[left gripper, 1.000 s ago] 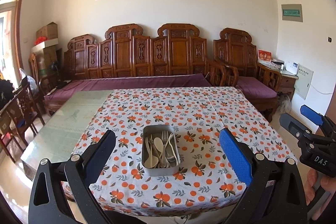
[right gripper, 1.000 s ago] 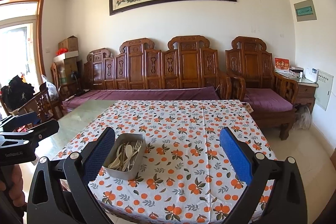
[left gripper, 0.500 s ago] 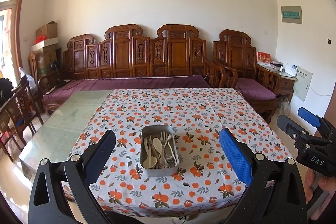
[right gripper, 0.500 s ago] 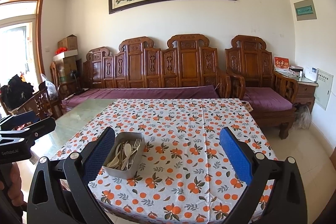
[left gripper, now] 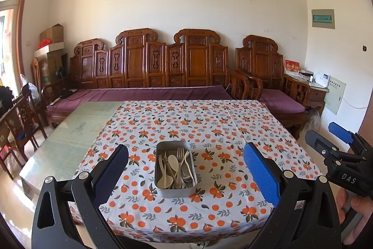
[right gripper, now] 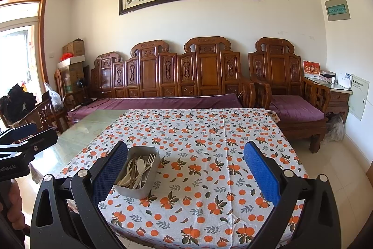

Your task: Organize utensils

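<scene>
Sitting on the near middle of the tablecloth (left gripper: 233, 123), a metal tin (left gripper: 175, 188) holds the utensils (left gripper: 177, 166): pale spoons, a fork and slim sticks, heaped loosely with heads and handles crossing. Nothing lies on the cloth outside the tin.

Both tools hang above the near table edge, short of the tin. The left gripper (left gripper: 186, 169) has its jaws spread wide and holds nothing; seen along its fingers, the tin lies centred in the gap, farther out and lower. The right gripper (right gripper: 186, 172) is likewise spread wide and empty; from it the tin (right gripper: 137, 181) sits to the left, just beyond its left pad (right gripper: 109, 174), with bare cloth ahead. Each tool shows at the edge of the other's view, held by a hand (left gripper: 356, 209).

As a judgement, this fits either of two stages: utensils gathered in the tin with the tools drawn off, or a jumbled pile waiting to be sorted out onto the cloth. The pictures do not settle which. Any pick from the heap would call for a narrow pinch on a single handle, since the pieces overlap.
</scene>
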A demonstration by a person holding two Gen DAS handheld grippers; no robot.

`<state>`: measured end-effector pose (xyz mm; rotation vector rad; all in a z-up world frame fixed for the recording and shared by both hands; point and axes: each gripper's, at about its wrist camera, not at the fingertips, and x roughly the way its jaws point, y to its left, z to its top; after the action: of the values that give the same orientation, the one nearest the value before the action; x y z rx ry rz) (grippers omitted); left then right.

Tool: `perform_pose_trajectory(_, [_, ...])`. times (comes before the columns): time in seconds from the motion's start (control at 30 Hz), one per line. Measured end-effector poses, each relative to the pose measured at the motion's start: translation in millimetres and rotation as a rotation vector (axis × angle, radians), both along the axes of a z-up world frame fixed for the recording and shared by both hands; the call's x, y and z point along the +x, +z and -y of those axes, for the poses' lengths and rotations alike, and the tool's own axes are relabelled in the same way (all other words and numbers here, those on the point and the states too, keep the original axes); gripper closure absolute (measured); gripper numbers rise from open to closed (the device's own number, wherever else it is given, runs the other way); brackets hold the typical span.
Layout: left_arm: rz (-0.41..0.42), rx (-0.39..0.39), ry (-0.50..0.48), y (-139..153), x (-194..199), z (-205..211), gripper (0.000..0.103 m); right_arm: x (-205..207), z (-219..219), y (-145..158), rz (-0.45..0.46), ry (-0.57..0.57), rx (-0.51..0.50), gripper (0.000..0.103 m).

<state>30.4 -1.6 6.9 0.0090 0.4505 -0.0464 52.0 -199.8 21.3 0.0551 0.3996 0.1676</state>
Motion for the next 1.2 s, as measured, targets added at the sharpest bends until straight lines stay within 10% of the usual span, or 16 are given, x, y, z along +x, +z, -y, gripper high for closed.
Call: perform_pose_trajectory(1.2, [0.01, -0.001, 0.005, 7.8, 0.0, -1.1, 0.008, 0.7, -4.6, -2.8, 0.0, 0.003, 0.002, 0.003])
